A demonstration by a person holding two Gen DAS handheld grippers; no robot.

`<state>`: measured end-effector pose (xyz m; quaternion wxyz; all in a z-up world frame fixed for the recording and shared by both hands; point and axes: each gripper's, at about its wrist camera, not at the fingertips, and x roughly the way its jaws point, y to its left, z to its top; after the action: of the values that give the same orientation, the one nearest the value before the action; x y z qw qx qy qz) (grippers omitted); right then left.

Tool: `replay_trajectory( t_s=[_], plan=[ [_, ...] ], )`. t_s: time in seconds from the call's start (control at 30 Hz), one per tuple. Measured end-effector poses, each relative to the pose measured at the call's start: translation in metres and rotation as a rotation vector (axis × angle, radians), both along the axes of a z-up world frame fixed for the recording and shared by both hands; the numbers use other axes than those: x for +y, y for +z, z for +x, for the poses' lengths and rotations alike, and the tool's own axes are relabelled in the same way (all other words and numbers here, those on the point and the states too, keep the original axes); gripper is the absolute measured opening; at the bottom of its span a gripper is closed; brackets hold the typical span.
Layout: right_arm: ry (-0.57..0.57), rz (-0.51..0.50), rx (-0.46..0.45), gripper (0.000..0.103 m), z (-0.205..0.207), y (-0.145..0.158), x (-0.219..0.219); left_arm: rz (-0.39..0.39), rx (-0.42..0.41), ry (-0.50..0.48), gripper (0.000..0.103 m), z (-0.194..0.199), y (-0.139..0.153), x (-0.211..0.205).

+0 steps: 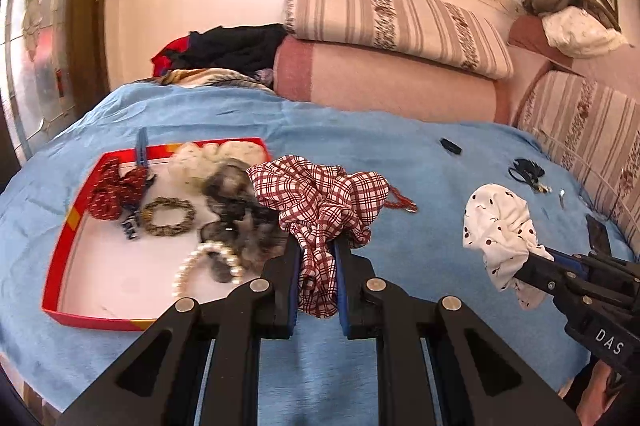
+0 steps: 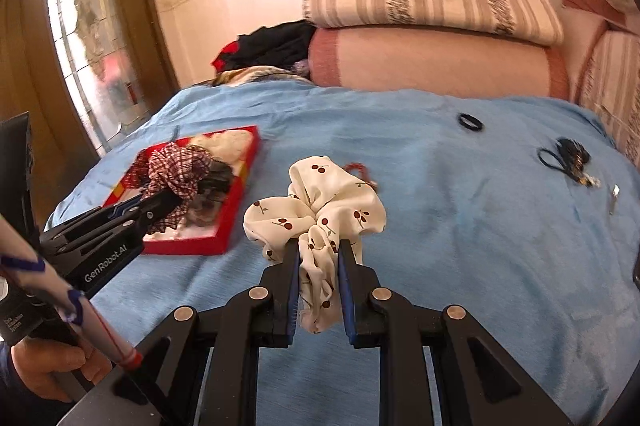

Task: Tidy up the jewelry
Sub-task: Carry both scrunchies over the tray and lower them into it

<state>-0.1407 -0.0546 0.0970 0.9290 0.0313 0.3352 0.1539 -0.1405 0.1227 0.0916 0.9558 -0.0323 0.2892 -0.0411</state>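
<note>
The red tray lies on the blue bedcover, toward the left side of the bed. Its white floor carries the following items:

- a red patterned scrunchie in the far left corner;
- a blue clip standing against the far wall;
- a cream scrunchie along the far wall;
- a braided gold-and-dark bracelet near the centre;
- a grey fur scrunchie with other dark pieces just beside it;
- a pearl bracelet toward the near wall.

The left gripper is closed on a red plaid scrunchie, held at the tray's right edge; whether it hangs above the tray cannot be determined.

The right gripper is closed on a white cherry-print scrunchie, held above the bedcover, to the right of the tray.

Outside the tray, on the bedcover: a red bead necklace behind the plaid scrunchie, a black hair tie, a dark tangle of hair ties with a small metal piece near it.
</note>
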Motion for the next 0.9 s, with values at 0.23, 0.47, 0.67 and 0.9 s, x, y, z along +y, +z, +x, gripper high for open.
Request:
replay_trajectory(
  t_s=[0.23, 0.47, 0.67, 0.9],
  plan=[
    [0.075, 0.012, -0.022, 0.019, 0.007, 0.016, 0.039, -0.041, -0.026, 0.087, 0.015, -0.005, 0.009, 0.045],
    [0.167, 0.032, -0.053, 0.019, 0.015, 0.037, 0.084, -0.086, -0.016, 0.235, 0.016, -0.005, 0.014, 0.114],
    [0.267, 0.047, -0.051, 0.019, 0.027, 0.042, 0.136, -0.096, 0.029, 0.343, 0.016, 0.0, 0.006, 0.158],
    [0.343, 0.063, 0.035, 0.019, 0.06, 0.018, 0.191, -0.119, 0.115, 0.382, 0.016, 0.014, -0.014, 0.176]
  ],
)
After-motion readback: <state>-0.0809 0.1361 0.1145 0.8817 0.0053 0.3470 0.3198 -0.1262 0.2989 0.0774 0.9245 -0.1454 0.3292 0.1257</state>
